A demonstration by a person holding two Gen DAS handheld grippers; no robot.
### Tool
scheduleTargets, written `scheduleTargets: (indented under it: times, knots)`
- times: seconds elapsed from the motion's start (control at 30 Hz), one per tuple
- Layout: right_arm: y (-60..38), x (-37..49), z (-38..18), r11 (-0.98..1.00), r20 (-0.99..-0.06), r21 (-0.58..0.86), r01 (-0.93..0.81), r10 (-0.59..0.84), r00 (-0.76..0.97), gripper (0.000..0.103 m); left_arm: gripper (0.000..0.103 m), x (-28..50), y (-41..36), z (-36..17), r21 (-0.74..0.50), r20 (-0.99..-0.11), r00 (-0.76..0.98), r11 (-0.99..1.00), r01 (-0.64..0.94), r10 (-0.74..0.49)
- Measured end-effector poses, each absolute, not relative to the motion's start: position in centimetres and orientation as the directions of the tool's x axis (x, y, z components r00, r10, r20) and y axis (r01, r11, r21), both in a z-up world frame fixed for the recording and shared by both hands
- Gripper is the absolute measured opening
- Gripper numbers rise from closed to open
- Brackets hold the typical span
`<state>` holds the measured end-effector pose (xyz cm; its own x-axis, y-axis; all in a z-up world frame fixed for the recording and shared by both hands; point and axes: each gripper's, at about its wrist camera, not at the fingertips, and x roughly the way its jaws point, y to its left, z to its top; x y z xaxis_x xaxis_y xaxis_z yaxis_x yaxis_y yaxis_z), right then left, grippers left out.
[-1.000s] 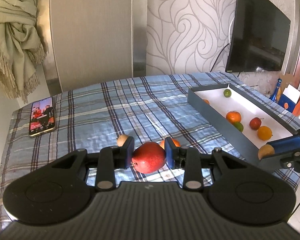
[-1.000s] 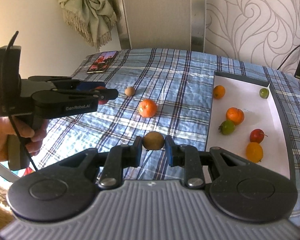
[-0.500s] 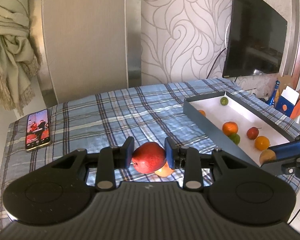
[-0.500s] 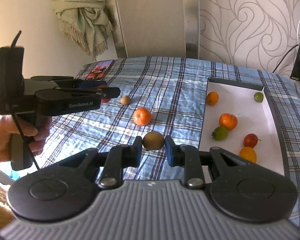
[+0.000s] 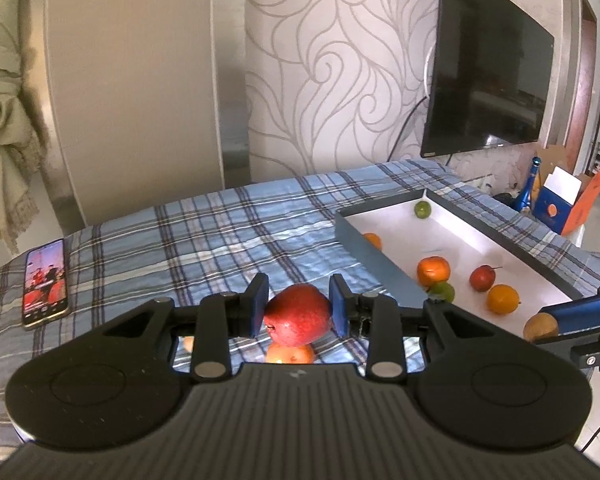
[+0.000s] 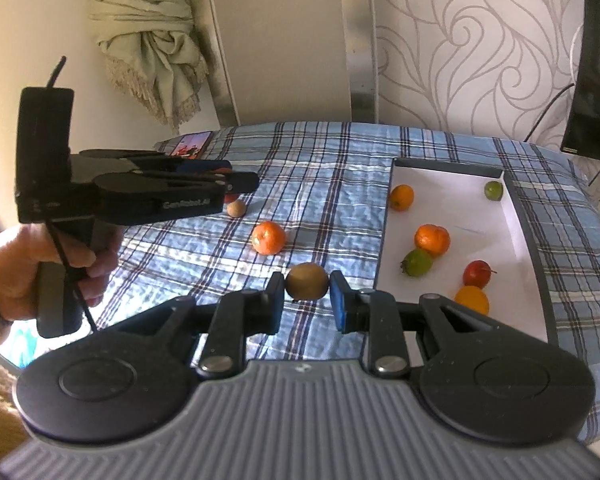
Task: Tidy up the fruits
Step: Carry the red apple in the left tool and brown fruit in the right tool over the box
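two grippers each carry fruit above the plaid bedspread (image 6: 332, 184): the left gripper (image 5: 299, 306) is clamped on a red apple (image 5: 298, 314), the right gripper (image 6: 307, 294) is clamped on a brown kiwi (image 6: 307, 281). six fruits lie in the white-lined tray (image 6: 452, 184); an orange (image 6: 269, 237) and a small brown fruit (image 6: 236, 209) rest on the cloth.

Open plaid tabletop (image 6: 332, 184) lies between the loose orange (image 6: 268, 237) and the tray wall (image 6: 383, 240) — passable — while inside the tray (image 5: 452, 236) six fruits leave bare floor along its far side.
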<state>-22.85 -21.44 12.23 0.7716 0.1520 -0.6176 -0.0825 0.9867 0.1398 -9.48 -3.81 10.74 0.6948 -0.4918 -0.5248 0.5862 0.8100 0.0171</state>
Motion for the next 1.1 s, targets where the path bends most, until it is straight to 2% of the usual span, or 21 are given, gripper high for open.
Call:
scheduleTargets:
  times: [0.73, 1.1]
  knots:
    - [-25.5, -24.0, 11.2, 0.988, -0.622, 0.154, 0.017, 0.083, 0.779, 0.028, 0.038, -9.5, -9.4, 10.8, 0.012, -0.521, 0.648, 0.754, 0.657, -0.556]
    - [-28.4, -23.5, 9.8, 0.989, -0.660, 0.138, 0.050, 0.055, 0.749, 0.028, 0.038, -10.0, -16.4, 10.0, 0.003, -0.514, 0.588, 0.684, 0.730, -0.625]
